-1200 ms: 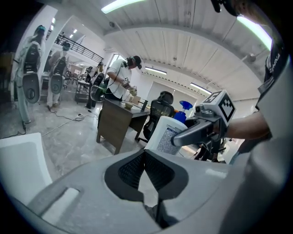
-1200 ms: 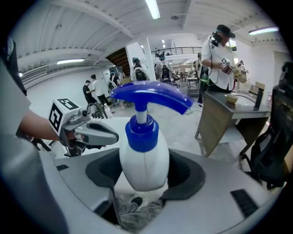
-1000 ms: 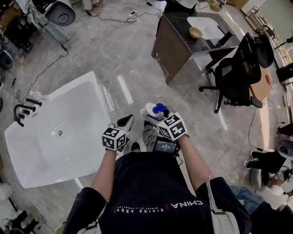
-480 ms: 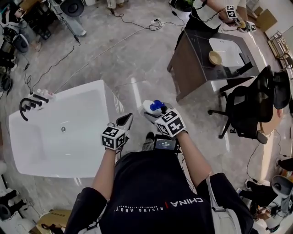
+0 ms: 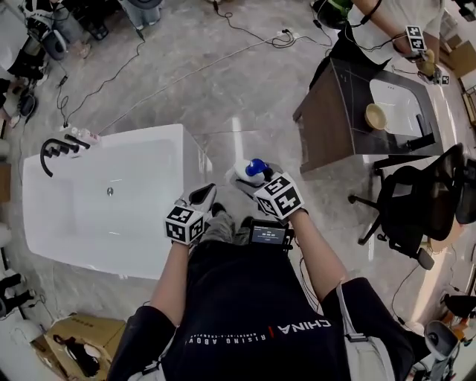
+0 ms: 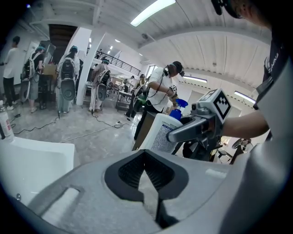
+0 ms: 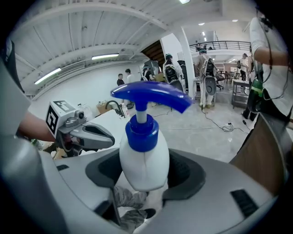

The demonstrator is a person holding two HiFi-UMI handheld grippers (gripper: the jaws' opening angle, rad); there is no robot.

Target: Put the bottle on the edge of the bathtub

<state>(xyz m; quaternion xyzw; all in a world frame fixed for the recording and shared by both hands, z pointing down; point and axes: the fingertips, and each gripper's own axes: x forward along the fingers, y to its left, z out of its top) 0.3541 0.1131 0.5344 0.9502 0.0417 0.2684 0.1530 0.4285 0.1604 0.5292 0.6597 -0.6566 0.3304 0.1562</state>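
Observation:
A white pump bottle [image 5: 248,173] with a blue pump head stands upright between the jaws of my right gripper [image 5: 251,181], which is shut on its body. Seen up close, the bottle [image 7: 144,160] fills the middle of the right gripper [image 7: 144,171] view. My left gripper [image 5: 204,196] is held beside it, shut and holding nothing, its tips over the floor just right of the white bathtub [image 5: 187,156]. In the left gripper [image 6: 145,157] view the bottle [image 6: 160,133] is at the right and the bathtub [image 6: 36,160] at the lower left.
A black faucet [image 5: 56,149] and a small bottle [image 5: 82,136] sit at the tub's far left corner. A dark cabinet with a sink [image 5: 338,111], an office chair [image 5: 416,216], another person [image 5: 387,22], floor cables and a cardboard box [image 5: 74,346] surround me.
The view has swung: the bathtub now lies squarer at my left and closer to the left gripper. Both grippers keep their poses, the bottle still in the right one.

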